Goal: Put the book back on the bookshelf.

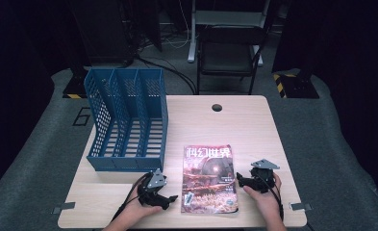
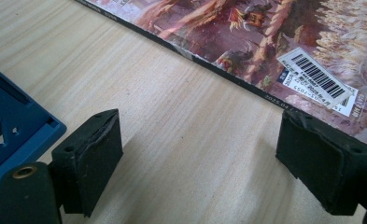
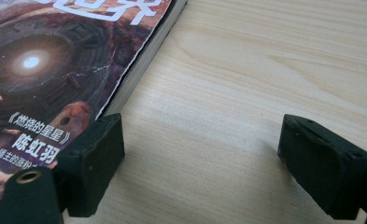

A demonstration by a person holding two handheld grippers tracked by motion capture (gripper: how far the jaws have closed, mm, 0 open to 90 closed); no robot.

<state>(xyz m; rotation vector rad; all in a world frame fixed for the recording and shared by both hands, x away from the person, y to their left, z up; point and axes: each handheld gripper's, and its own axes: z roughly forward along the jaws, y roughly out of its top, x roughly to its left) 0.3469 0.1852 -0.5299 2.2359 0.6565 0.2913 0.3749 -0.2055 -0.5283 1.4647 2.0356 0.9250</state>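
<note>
Magazine (image 1: 209, 179) lying flat and face up near the front edge of the tabletop (image 1: 254, 125), just right of the blue file rack (image 1: 127, 120); left gripper (image 1: 163, 198) low beside the magazine's left edge, fingers (image 2: 88, 158) wide, nothing between them; right gripper (image 1: 241, 181) at the magazine's right edge, fingers (image 3: 93, 161) also wide and empty, one of them overlapping the cover's edge. Probably light, thin and floppy, with a glossy cover likely to slip; best pinched at the stiffer bound edge on the magazine's right, or lifted from both long edges to prevent sagging.
</note>
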